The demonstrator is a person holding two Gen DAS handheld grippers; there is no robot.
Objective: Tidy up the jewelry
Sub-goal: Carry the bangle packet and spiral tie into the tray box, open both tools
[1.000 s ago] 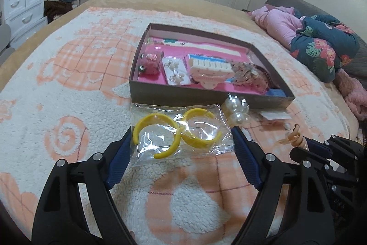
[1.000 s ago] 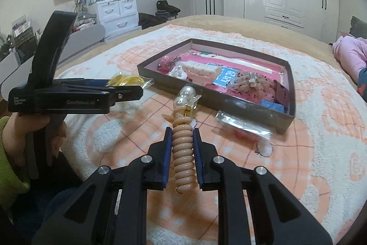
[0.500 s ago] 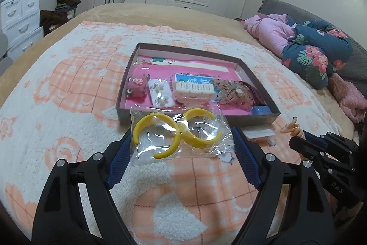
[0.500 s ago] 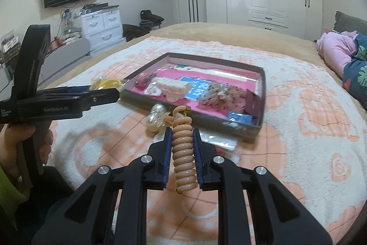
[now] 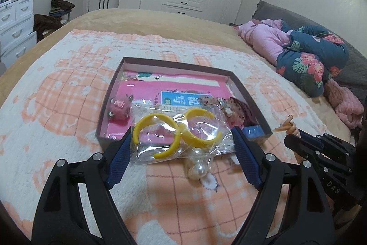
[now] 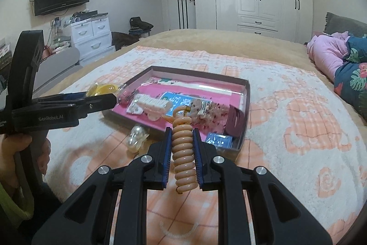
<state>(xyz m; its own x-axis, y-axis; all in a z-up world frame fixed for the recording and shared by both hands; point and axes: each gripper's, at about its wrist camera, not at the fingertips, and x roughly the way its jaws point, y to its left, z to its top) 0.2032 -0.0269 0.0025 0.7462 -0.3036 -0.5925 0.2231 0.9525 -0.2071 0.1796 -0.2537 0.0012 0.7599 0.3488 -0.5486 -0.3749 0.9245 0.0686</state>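
My left gripper (image 5: 182, 134) is shut on a clear bag of yellow hoop earrings (image 5: 176, 131), held by its two side edges above the bed, near the front rim of the shallow box (image 5: 169, 61). My right gripper (image 6: 182, 133) is shut on a beige coiled hair tie (image 6: 183, 153), also lifted, with the box (image 6: 246, 107) just beyond it. The box has a pink floor and holds several hair accessories. In the right wrist view the left gripper (image 6: 101, 99) reaches in from the left with the yellow bag (image 6: 103, 88). The right gripper (image 5: 289, 132) shows at the right of the left wrist view.
A bag of large pearls (image 5: 198, 168) lies on the orange-and-white blanket (image 5: 57, 95) just before the box, seen as the pearl bag (image 6: 136, 138) too. Pink and floral bedding (image 5: 307, 54) is heaped at the right. A person's hand (image 6: 20, 148) grips the left handle.
Both grippers have risen from the blanket with their loads and moved toward the box. The pearl bag stays on the blanket and now shows under the yellow earring bag.
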